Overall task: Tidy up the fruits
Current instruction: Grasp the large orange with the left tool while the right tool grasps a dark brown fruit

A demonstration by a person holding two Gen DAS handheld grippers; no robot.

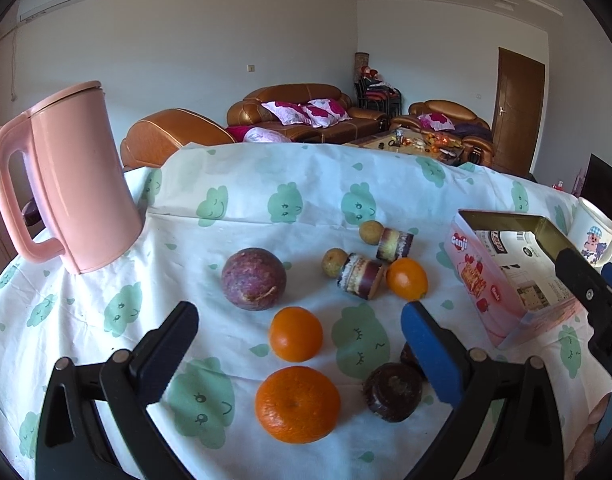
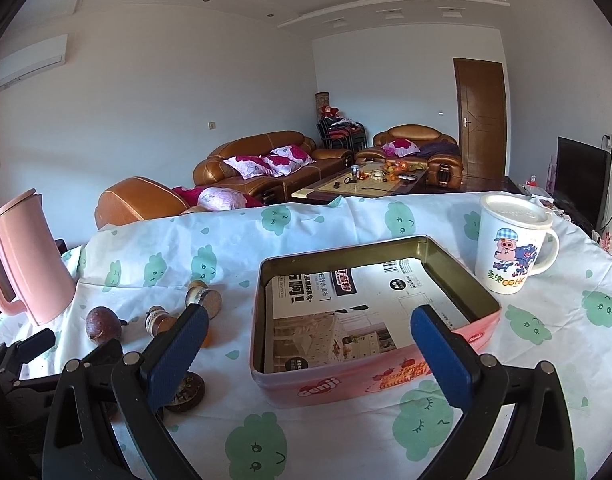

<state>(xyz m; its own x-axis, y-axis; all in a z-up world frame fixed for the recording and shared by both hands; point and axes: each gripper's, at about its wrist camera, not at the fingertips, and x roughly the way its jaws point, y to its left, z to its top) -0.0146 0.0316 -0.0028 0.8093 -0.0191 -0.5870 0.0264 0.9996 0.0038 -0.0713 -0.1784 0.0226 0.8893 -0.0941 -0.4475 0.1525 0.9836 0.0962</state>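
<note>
In the left wrist view my left gripper (image 1: 299, 328) is open and empty above the fruit on the table. Between its fingers lie a small orange (image 1: 295, 334) and a larger orange (image 1: 297, 404). A dark mangosteen (image 1: 392, 392) sits by the right finger. Farther off are a purple passion fruit (image 1: 253, 279), a third orange (image 1: 406, 279), two small yellow-green fruits (image 1: 334, 262) and two sugarcane pieces (image 1: 360, 276). The open pink tin (image 1: 472, 276) stands at the right. In the right wrist view my right gripper (image 2: 310, 328) is open and empty over the pink tin (image 2: 346, 384), which holds only a printed sheet.
A pink kettle (image 1: 65, 184) stands at the table's far left. A lidded white cartoon mug (image 2: 510, 248) stands right of the tin. The table wears a white cloth with green prints (image 2: 265, 440). Sofas and a coffee table lie beyond the far edge.
</note>
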